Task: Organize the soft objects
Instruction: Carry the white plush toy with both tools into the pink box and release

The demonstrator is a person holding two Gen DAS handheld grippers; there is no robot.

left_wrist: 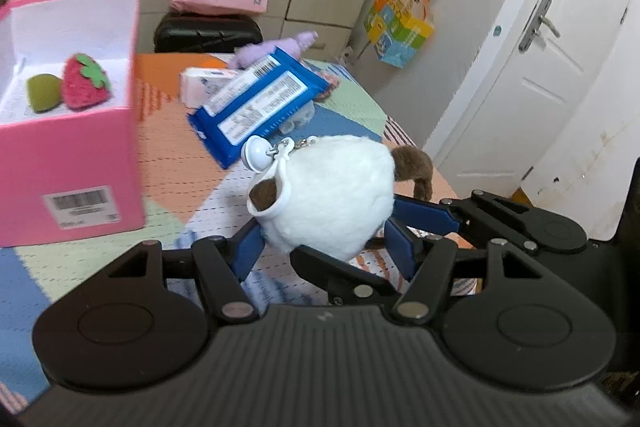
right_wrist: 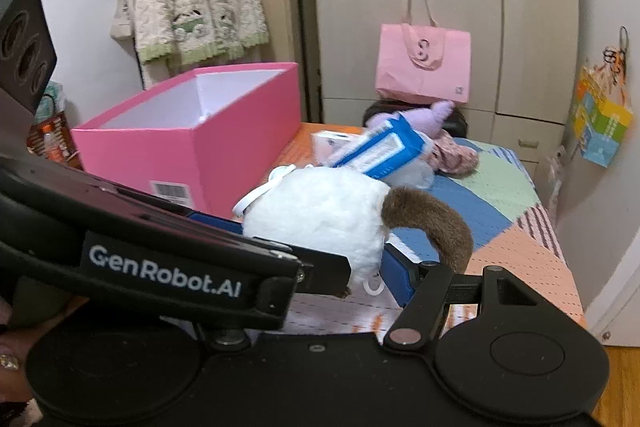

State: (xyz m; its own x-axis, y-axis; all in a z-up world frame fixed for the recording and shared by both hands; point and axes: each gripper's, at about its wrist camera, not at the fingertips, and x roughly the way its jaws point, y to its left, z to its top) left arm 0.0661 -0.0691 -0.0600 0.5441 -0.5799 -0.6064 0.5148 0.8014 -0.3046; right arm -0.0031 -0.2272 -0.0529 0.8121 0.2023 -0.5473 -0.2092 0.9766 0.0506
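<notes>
Both my grippers, left [left_wrist: 320,239] and right [right_wrist: 384,259], pinch white plush [left_wrist: 332,195]: light, squashy; grip mid-body, not tail.

Even, soft indoor light in both views, no hard shadows or glare. Strong fisheye bending: door [left_wrist: 532,75] and wardrobe [right_wrist: 452,7] lines curve toward the edges, dark vignette in right-wrist corners. Slight motion blur throughout; pink box [left_wrist: 72,155] edges and blue packet [right_wrist: 380,147] print smeared.
</notes>
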